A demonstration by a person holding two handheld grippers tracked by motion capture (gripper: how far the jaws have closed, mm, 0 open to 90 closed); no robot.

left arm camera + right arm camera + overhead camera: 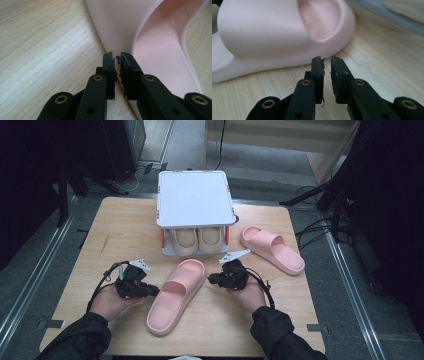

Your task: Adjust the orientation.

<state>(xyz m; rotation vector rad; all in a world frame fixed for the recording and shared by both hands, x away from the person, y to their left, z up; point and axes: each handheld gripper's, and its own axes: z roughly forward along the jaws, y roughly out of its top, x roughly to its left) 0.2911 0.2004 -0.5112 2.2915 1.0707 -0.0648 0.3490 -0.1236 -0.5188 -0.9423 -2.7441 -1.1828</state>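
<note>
Pink and soft-looking, the near slipper (176,295) lies slanted on the wooden table (95,250), in front of the small white rack (194,200), with its toe end toward the rack. The left gripper (154,290) comes to this slipper from its left side; in the left gripper view its jaws are nearly together on the slipper's thin side rim, so it seems clamped there. The right gripper (212,279) waits just beside the slipper's right side, near the strap; its jaws are nearly together with nothing between them. A second pink slipper (272,249) lies right of the rack. A beige pair (198,240) already sits under the rack's top, probably the place where the pink ones go.
</note>
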